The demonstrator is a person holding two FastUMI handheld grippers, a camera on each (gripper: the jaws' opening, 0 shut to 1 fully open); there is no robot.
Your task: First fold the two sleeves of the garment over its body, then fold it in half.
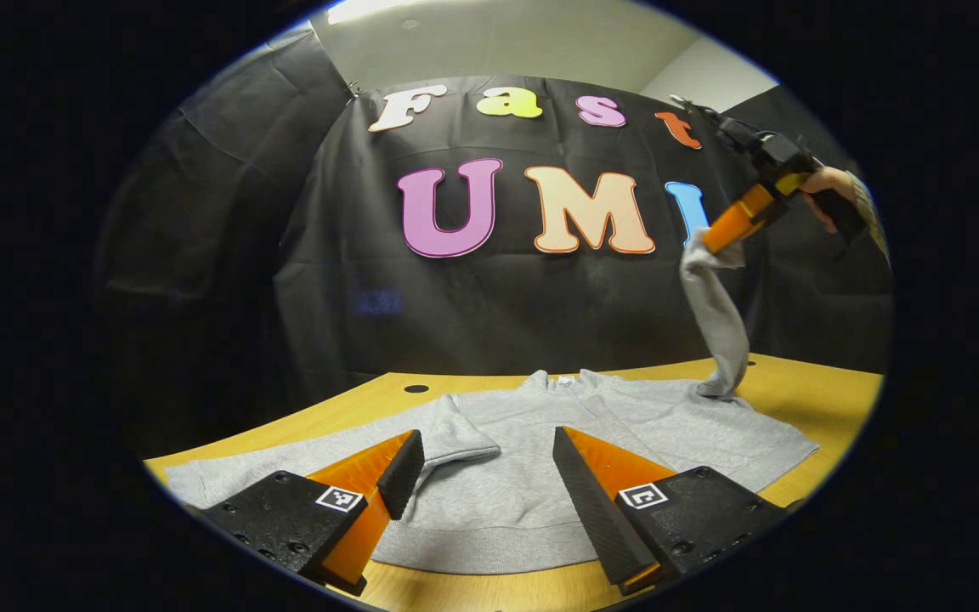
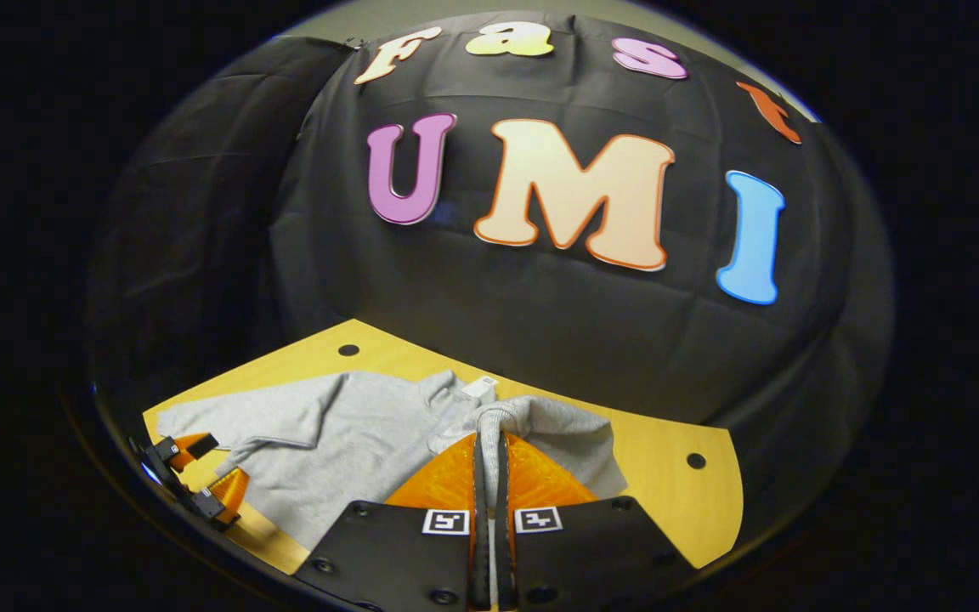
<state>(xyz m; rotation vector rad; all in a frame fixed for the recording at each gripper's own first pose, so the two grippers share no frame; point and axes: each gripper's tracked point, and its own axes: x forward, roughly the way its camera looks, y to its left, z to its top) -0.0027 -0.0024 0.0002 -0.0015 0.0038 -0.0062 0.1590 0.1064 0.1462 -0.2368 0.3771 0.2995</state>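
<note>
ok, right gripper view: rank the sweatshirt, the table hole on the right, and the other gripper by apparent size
1. sweatshirt, clearly largest.
2. left gripper, small at the left edge; it sits farther from the camera, so true size is unsure.
3. table hole, smallest.

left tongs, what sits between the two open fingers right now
In the left gripper view, the grey sweatshirt lies flat on the table between the left tongs' open fingers, one sleeve already folded over its body.

Before me: wooden table (image 1: 804,387) with round holes (image 2: 348,349) | black cloth wall (image 1: 489,314) behind it | pale ceiling (image 1: 489,42) with a lit panel (image 1: 370,8) above
</note>
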